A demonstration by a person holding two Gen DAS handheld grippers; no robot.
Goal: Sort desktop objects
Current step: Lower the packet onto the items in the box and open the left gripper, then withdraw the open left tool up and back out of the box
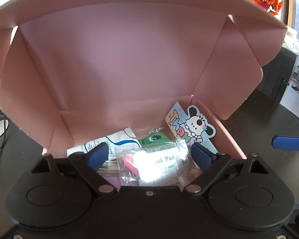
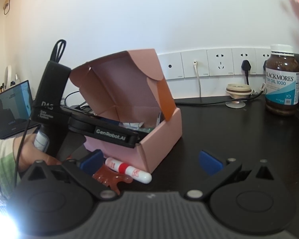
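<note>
Left gripper (image 1: pixel 149 155) jaws standing open over clear packet (image 1: pixel 155 163) inside pink box (image 2: pixel 161 139) | right gripper (image 2: pixel 151 163) jaws hanging open, empty | packet judged light, slippery; pinch flat edges.

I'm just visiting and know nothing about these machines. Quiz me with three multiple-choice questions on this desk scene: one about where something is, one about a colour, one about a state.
1. Where does the white tube with the red band lie?
A. inside the box
B. on the dark desk beside the box
C. on the laptop

2. What colour is the open cardboard box?
A. pink
B. blue
C. green

3. How do the left tongs stand?
A. shut on the box flap
B. open
C. shut, empty

Answers:
1 B: it rests against the box's outer wall.
2 A: walls and lid are pink.
3 B: both blue pads stand apart of the clear alcohol-pad packet.
</note>
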